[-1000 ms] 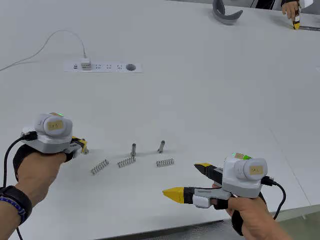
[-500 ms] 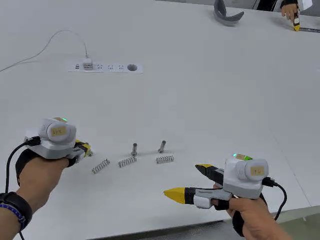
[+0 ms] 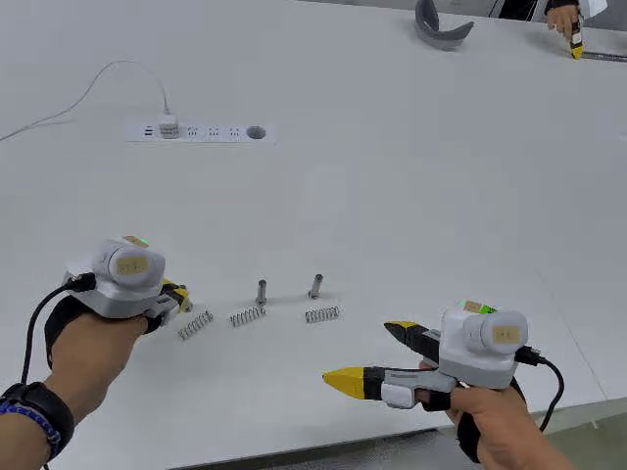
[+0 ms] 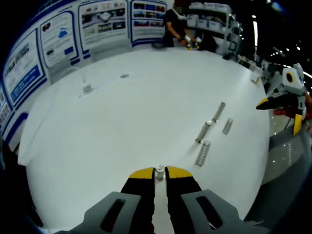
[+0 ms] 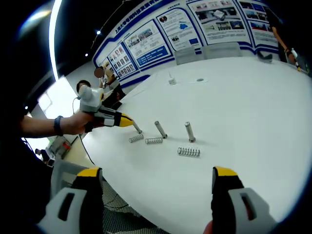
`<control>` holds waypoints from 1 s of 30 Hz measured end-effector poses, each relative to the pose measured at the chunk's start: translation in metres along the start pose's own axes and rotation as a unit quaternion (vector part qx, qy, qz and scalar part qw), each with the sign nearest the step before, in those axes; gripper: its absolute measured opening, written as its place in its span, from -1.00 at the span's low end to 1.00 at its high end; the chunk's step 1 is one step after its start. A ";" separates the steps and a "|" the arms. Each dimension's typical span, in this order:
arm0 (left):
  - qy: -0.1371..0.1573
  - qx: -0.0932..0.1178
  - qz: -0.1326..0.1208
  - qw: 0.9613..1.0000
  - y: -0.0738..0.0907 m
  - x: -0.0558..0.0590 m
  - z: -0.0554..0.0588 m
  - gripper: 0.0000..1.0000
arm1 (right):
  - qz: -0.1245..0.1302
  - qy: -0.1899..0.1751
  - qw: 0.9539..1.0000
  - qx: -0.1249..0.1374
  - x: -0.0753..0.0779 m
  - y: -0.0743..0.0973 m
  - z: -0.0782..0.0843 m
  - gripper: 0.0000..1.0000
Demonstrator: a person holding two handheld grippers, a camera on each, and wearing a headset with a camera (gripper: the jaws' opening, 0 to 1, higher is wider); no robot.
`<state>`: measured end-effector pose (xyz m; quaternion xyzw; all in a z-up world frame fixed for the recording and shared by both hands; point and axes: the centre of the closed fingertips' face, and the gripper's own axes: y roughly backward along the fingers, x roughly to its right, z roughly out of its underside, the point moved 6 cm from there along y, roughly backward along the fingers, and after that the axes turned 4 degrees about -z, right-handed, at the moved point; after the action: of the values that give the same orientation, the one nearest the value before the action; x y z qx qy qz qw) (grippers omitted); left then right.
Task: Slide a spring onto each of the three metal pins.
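Springs (image 3: 248, 316), 3, lie on white table (image 3: 392, 176); posters (image 5: 175, 27) behind.

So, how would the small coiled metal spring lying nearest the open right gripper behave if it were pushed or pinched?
The small coiled metal spring lies on its side on the smooth white table, so a sideways push would probably roll it. Its thin wire suggests it is very light, easily flicked. Pinched end to end, it would likely compress or buckle.
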<state>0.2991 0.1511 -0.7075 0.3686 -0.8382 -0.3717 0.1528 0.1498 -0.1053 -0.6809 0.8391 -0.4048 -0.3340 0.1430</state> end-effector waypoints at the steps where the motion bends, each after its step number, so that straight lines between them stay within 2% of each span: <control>1: 0.000 0.001 0.000 1.000 0.000 0.000 0.000 -0.86 | 0.000 0.000 1.000 0.000 0.000 0.000 0.000 0.89; 18: -0.012 -0.003 0.001 1.000 0.001 0.004 0.001 -0.84 | -0.002 0.007 1.000 -0.006 -0.002 -0.003 0.002 0.89; 26: -0.008 -0.012 0.005 1.000 0.000 0.006 0.005 -0.82 | -0.004 0.008 1.000 -0.007 -0.002 -0.003 0.000 0.88; 30: -0.001 -0.017 0.007 1.000 0.001 0.007 0.008 -0.74 | -0.002 0.012 1.000 -0.011 -0.001 -0.004 0.002 0.88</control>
<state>0.2900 0.1504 -0.7126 0.3599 -0.8345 -0.3851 0.1606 0.1502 -0.1020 -0.6833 0.8422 -0.3977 -0.3288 0.1562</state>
